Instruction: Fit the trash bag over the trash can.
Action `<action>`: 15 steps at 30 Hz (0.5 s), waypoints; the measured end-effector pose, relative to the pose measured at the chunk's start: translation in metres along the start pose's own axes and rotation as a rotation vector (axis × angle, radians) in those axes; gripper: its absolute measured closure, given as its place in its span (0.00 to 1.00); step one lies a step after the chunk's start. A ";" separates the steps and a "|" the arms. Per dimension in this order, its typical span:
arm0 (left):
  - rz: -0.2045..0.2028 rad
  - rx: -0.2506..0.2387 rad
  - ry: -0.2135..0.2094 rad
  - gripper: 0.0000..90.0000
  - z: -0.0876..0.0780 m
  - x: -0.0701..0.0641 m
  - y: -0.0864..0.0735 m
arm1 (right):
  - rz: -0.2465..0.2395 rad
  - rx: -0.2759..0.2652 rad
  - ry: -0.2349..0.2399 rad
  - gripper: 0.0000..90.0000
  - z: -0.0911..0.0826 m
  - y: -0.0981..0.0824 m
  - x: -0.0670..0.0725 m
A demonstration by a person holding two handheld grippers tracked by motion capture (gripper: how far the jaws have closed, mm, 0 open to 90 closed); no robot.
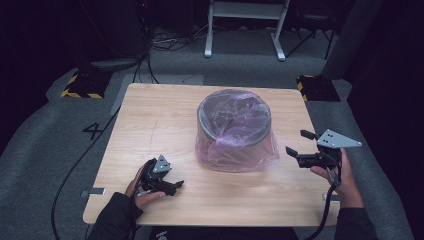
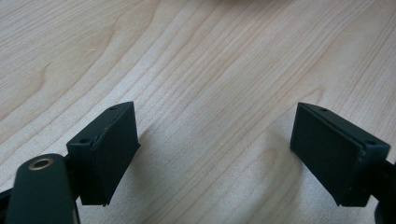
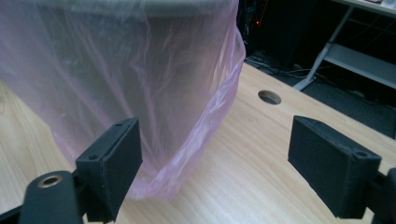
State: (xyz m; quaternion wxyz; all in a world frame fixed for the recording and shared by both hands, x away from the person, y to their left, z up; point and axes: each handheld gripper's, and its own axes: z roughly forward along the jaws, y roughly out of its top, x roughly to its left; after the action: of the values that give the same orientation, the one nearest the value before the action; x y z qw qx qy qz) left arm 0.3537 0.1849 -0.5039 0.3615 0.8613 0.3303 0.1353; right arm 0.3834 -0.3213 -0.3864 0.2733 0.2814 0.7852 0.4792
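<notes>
From the high view, the round grey metal pot draped in a thin pink see-through plastic bag (image 1: 234, 131) sits about mid-worktop, a bit toward the far side of the pale wood-grain worktop (image 1: 150, 125). The left claw (image 1: 170, 186) rests low on the wood near the front edge, well apart from the pot. The right claw (image 1: 300, 145) hovers just beside the bag's right skirt, not touching.

Left gripper view: the left claw (image 2: 215, 149) is spread wide over bare wood grain, nothing between the black blocky pads.

Right gripper view: the right claw (image 3: 215, 158) is spread too, and the pink film (image 3: 154, 93) bunches in loose, crinkly folds where it meets the worktop (image 3: 261, 154).

My guess: the film is feather-light, floppy and slippery, tears easily. I'd pinch a gathered fold down at the skirt rather than the taut part over the rim. The pot underneath looks stiff and heavier.
</notes>
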 end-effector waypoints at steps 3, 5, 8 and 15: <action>0.000 0.000 0.000 0.16 0.000 0.000 0.000 | -0.008 -0.002 0.000 0.19 0.002 0.007 -0.001; 0.000 -0.001 -0.001 0.16 0.000 0.000 0.000 | -0.012 -0.005 -0.001 0.19 0.003 0.012 -0.002; 0.000 -0.001 0.000 0.16 0.000 0.000 0.000 | -0.018 -0.014 0.003 0.19 0.005 0.020 -0.001; 0.001 -0.001 0.000 0.16 0.000 0.000 0.000 | -0.042 -0.031 0.016 0.19 0.006 0.039 0.000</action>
State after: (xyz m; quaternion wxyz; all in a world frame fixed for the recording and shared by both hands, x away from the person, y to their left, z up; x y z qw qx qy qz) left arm 0.3537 0.1849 -0.5039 0.3618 0.8614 0.3299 0.1352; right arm 0.3949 -0.3027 -0.3534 0.2814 0.2568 0.7855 0.4878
